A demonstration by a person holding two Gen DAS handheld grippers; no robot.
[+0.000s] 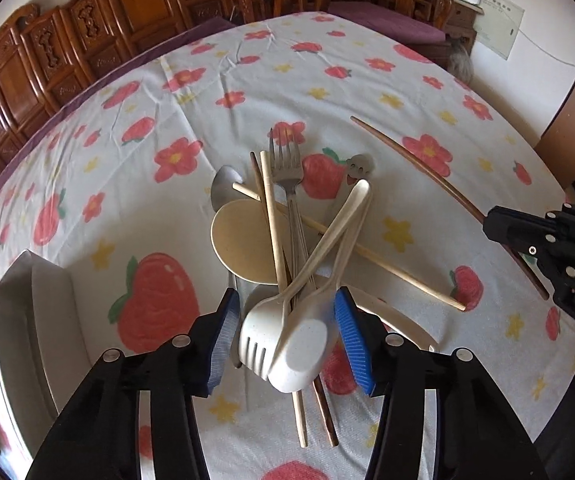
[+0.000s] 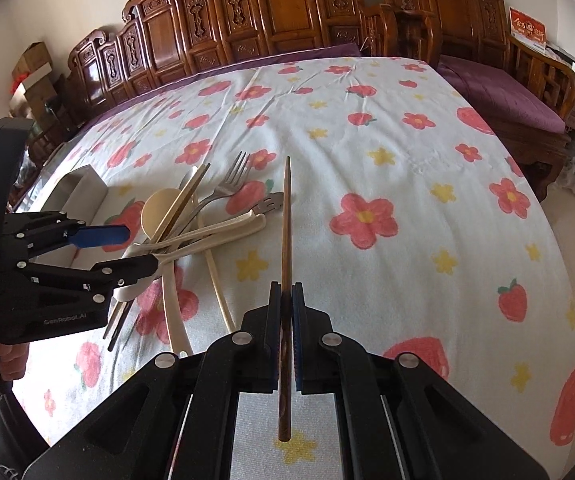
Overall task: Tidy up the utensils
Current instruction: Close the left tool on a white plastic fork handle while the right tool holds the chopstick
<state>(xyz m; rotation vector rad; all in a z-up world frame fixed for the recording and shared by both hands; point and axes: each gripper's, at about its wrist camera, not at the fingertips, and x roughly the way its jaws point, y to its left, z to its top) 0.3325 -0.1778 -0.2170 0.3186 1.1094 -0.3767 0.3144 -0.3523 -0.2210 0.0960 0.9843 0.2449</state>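
**Two claws at the utensil pile**

Carved brown wooden panels point(image 2: 287, 12) line the back of the room. In front is a bench w/ a white cloth printed w/ pink flowers, yellow stars & red strawberries point(image 2: 407, 160).

A messy pile of utensils lies in the middle of the cloth. In it: a silver metal fork point(image 1: 285, 168), a round tan plastic spoon point(image 1: 243, 248), pale bamboo chopsticks point(image 1: 273, 232), a cream plastic spork point(image 1: 261, 332) & a cream plastic soup spoon point(image 1: 301, 354). They cross over each other. A grey box tray point(image 1: 19, 312) sits on the cloth, left of the pile.

The left claw point(image 1: 283, 340) is wide open. Its blue pads point(image 1: 353, 344) sit on each side of the spork & soup spoon heads; can't tell if they touch.

The right claw point(image 2: 286, 336) is squeezed tight on a long dark brown wooden chopstick point(image 2: 286, 232). The stick points straight out ahead, just right of the pile. Its back end sticks out behind the pads. In the left wrist view the stick point(image 1: 415, 164) runs over the cloth, apart from the pile.
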